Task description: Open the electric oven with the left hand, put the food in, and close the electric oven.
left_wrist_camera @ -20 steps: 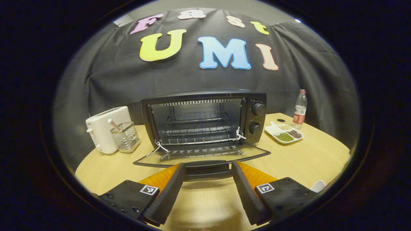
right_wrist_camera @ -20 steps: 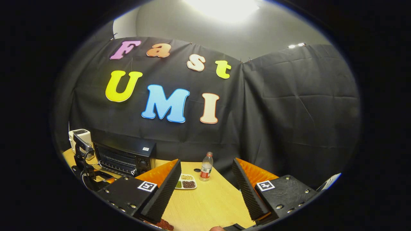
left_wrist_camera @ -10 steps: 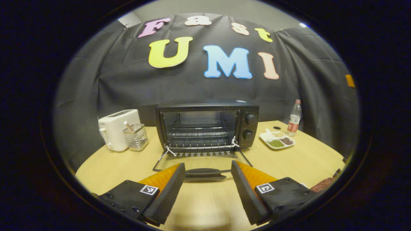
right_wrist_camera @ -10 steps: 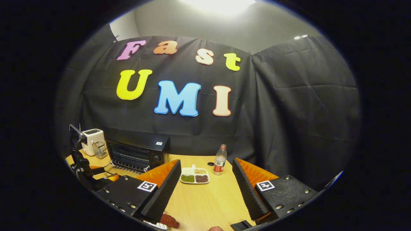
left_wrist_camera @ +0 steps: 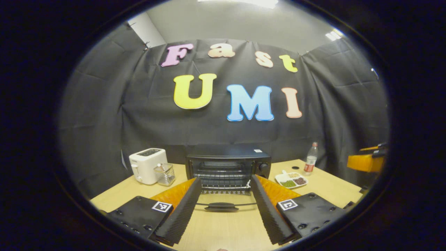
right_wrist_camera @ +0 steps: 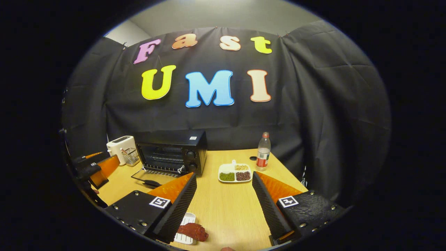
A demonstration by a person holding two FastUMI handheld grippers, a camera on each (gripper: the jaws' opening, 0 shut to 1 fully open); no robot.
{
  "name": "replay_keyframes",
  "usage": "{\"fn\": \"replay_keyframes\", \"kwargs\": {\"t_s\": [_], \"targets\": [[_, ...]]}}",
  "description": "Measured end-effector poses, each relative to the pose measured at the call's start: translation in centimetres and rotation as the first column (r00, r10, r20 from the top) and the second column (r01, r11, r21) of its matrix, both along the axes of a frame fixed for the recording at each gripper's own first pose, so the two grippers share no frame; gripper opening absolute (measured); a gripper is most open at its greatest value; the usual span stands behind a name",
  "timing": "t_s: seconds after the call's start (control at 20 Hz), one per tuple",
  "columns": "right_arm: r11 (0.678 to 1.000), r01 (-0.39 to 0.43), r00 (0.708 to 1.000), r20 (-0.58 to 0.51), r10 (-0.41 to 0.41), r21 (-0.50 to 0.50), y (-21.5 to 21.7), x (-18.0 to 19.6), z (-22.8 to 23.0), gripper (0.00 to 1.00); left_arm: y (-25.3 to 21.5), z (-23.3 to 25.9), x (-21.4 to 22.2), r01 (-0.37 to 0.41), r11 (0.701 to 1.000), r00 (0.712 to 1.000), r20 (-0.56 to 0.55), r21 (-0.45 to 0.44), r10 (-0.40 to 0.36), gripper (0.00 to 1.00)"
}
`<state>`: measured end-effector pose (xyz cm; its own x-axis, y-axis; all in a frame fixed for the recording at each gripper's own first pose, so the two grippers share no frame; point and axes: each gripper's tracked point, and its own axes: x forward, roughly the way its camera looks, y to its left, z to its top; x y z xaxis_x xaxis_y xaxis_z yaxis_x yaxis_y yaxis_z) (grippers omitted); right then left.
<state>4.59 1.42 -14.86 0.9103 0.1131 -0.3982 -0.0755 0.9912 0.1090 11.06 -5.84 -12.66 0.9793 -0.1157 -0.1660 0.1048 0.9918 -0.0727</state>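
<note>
The black electric oven (left_wrist_camera: 228, 164) stands at the back of the wooden table (left_wrist_camera: 223, 230), its glass door (left_wrist_camera: 223, 202) folded down flat with the handle toward me. My left gripper (left_wrist_camera: 225, 178) is open, pulled back from the door and holding nothing. From the right gripper view the oven (right_wrist_camera: 174, 151) is at the left with its door (right_wrist_camera: 150, 176) down. The left gripper (right_wrist_camera: 94, 167) hangs near it. A reddish-brown piece of food (right_wrist_camera: 193, 231) lies on a small white tray (right_wrist_camera: 184, 225) beside the left finger of my open right gripper (right_wrist_camera: 224, 175).
A white divided plate of beans (right_wrist_camera: 234, 173) and a water bottle (right_wrist_camera: 263, 151) sit right of the oven. A white toaster (left_wrist_camera: 148, 169) and a clear utensil holder (left_wrist_camera: 164, 173) stand to its left. My right gripper's orange side (left_wrist_camera: 366, 162) shows at the far right.
My left gripper has drawn back from the open oven door and risen; the door stays down. The right gripper view has swung left and down, bringing the food on its tray into view.
</note>
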Motion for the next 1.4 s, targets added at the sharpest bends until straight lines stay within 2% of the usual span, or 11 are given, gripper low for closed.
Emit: {"fn": "replay_keyframes", "kwargs": {"t_s": [0.05,0.25,0.3,0.35,0.5,0.8,1.05,1.1,1.2,1.35,1.4], "targets": [[1.0,-0.016,1.0,-0.022,0.016,0.017,0.2,-0.3,-0.7,0.97,0.2,1.1,-0.4,-0.012,1.0,1.0,0.017,-0.007,0.012,0.98],[0.994,-0.06,0.991,-0.114,0.07,0.087,1.4,-1.6,-3.7,0.97,1.6,4.9,-2.7,-0.055,0.998,0.995,0.079,-0.01,0.056,0.98],[0.993,-0.066,0.988,-0.136,0.08,0.099,1.6,-1.9,-4.5,0.97,1.9,5.7,-3.2,-0.064,0.998,0.994,0.091,-0.007,0.064,0.91],[0.991,-0.074,0.983,-0.159,0.091,0.11,1.7,-2.4,-5.3,0.97,2.2,6.3,-3.8,-0.074,0.997,0.992,0.102,-0.001,0.073,0.98],[0.984,-0.092,0.967,-0.223,0.124,0.15,2.2,-3.5,-7.5,0.97,2.7,7.8,-5.5,-0.095,0.995,0.988,0.122,0.009,0.093,0.98],[0.964,-0.118,0.908,-0.367,0.202,0.239,3.7,-6.6,-11.8,0.95,3.2,9.5,-8.3,-0.127,0.991,0.982,0.142,0.037,0.121,0.98],[0.933,-0.133,0.85,-0.446,0.28,0.334,5.6,-8.3,-13.8,0.75,3.8,9.5,-9.9,-0.155,0.986,0.979,0.14,0.053,0.147,0.91],[0.926,-0.129,0.838,-0.46,0.292,0.354,5.8,-8.6,-14.1,0.84,4.0,9.4,-10.1,-0.163,0.985,0.978,0.138,0.051,0.155,0.92],[0.915,-0.133,0.818,-0.48,0.318,0.38,6.2,-9.0,-14.6,0.84,4.4,9.6,-10.4,-0.176,0.983,0.976,0.137,0.05,0.168,0.94],[0.905,-0.106,0.81,-0.493,0.319,0.412,6.4,-9.0,-14.9,0.33,4.9,9.5,-10.7,-0.193,0.98,0.973,0.138,0.058,0.183,0.98],[0.901,-0.108,0.804,-0.496,0.329,0.421,6.5,-9.1,-14.9,0.33,4.9,9.5,-10.8,-0.196,0.979,0.973,0.137,0.059,0.187,0.94]]}}
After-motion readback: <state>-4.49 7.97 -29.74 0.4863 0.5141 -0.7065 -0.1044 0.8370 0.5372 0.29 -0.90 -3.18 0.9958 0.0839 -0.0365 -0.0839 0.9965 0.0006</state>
